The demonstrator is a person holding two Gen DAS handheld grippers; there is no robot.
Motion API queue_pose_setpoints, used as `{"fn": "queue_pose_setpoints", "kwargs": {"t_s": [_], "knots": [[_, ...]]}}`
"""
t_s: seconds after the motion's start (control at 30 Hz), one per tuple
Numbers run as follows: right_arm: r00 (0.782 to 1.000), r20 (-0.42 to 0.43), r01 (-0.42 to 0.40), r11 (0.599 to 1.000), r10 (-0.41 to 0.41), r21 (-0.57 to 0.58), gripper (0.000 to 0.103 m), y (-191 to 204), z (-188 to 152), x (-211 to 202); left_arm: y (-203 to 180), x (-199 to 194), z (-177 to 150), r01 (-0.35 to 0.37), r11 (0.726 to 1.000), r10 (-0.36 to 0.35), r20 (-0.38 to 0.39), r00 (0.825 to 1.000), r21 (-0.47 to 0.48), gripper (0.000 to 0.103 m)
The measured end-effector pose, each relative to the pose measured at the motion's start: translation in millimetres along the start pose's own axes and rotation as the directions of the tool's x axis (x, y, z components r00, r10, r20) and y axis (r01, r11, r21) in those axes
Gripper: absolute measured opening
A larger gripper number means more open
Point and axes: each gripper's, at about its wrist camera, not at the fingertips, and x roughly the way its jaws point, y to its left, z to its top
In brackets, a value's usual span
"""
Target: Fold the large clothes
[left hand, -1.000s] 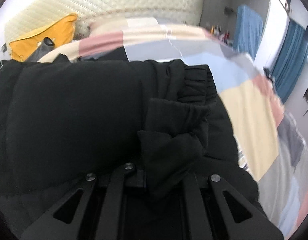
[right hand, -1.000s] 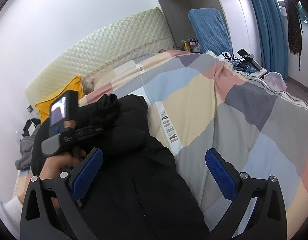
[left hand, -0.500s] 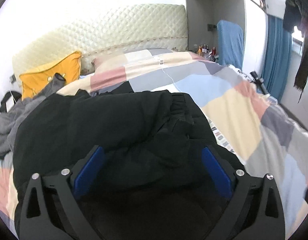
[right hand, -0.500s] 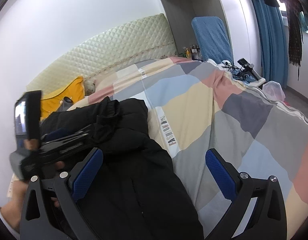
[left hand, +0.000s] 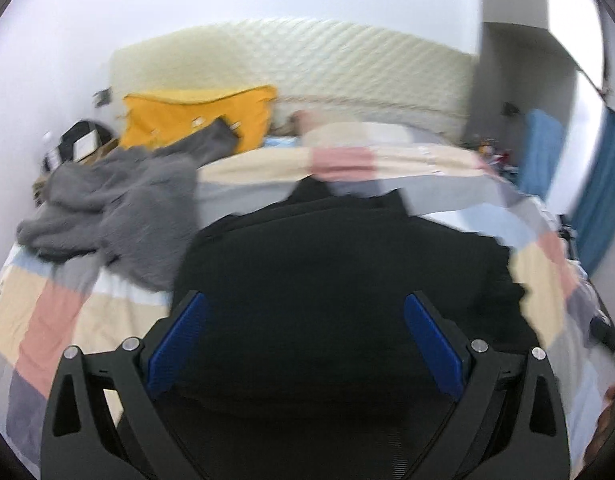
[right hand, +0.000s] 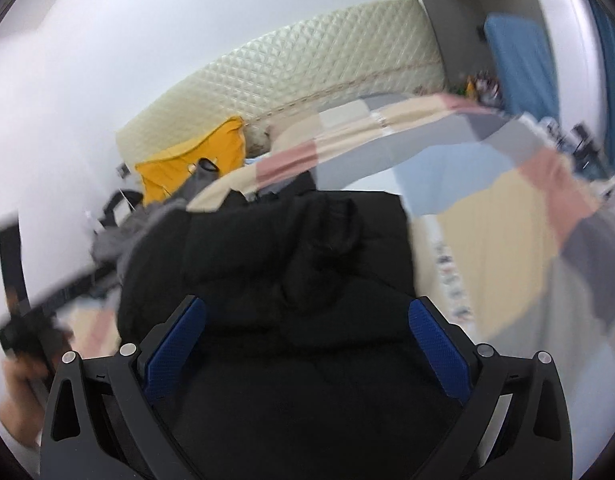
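Note:
A black padded jacket (left hand: 339, 280) lies folded on the patchwork bed cover (left hand: 47, 320); it also fills the middle of the right wrist view (right hand: 307, 272). My left gripper (left hand: 305, 340) is open and empty above the jacket's near part. My right gripper (right hand: 305, 344) is open and empty above the jacket too. The left gripper's handle and the hand holding it show blurred at the left of the right wrist view (right hand: 31, 320). Both views are motion-blurred.
A grey fleece garment (left hand: 115, 200) lies in a heap on the bed, left of the jacket. A yellow pillow (left hand: 195, 116) leans on the quilted headboard (left hand: 327, 64). A blue chair (right hand: 515, 52) and blue curtain (left hand: 599, 200) stand to the right.
My left gripper let go of the black jacket's sleeve, opened, and pulled back and leftward. My right gripper swung left so the jacket now lies between its fingers.

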Motion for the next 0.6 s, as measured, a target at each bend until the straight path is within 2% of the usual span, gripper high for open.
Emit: {"fn": "queue_pose_setpoints", "kwargs": {"t_s": [0.1, 0.23, 0.27, 0.37, 0.4, 0.47, 0.5, 0.6], "knots": [[1.000, -0.025, -0.012, 0.999, 0.013, 0.030, 0.098, -11.6, 9.8, 38.3, 19.0, 31.2, -9.3, -0.018, 0.999, 0.017, -0.051, 0.999, -0.026, 0.099], [0.996, -0.091, 0.018, 0.991, -0.006, 0.130, 0.082, -39.4, 6.7, 86.1, 39.5, 60.2, -19.7, -0.020, 0.998, 0.015, -0.086, 0.996, -0.052, 0.099], [0.994, -0.105, 0.009, 0.987, 0.008, 0.161, 0.077, -45.9, 5.0, 97.5, 42.2, 68.9, -22.5, -0.007, 0.998, 0.002, -0.089, 0.996, -0.062, 0.099], [0.993, -0.098, -0.045, 0.981, 0.064, 0.191, 0.071, -52.9, -1.1, 115.4, 47.1, 79.7, -26.1, 0.018, 0.997, -0.025, -0.087, 0.996, -0.078, 0.100], [0.991, -0.099, -0.068, 0.983, 0.086, 0.169, 0.065, -48.7, -1.4, 121.0, 45.7, 80.9, -25.8, 0.021, 0.997, -0.028, -0.087, 0.996, -0.079, 0.100], [0.991, -0.109, -0.066, 0.991, 0.079, 0.114, 0.027, -37.1, 1.5, 122.5, 44.9, 83.0, -26.9, 0.022, 0.997, -0.028, -0.087, 0.996, -0.074, 0.100], [0.992, -0.104, -0.066, 0.994, 0.075, 0.089, 0.019, -32.1, 3.7, 119.5, 44.0, 82.9, -25.4, 0.025, 0.997, -0.031, -0.086, 0.996, -0.071, 0.100], [0.995, 0.009, -0.101, 0.995, 0.101, 0.013, 0.015, -14.4, 17.5, 88.8, 42.4, 79.0, -22.9, 0.027, 0.998, -0.032, -0.084, 0.996, -0.059, 0.100]]}}
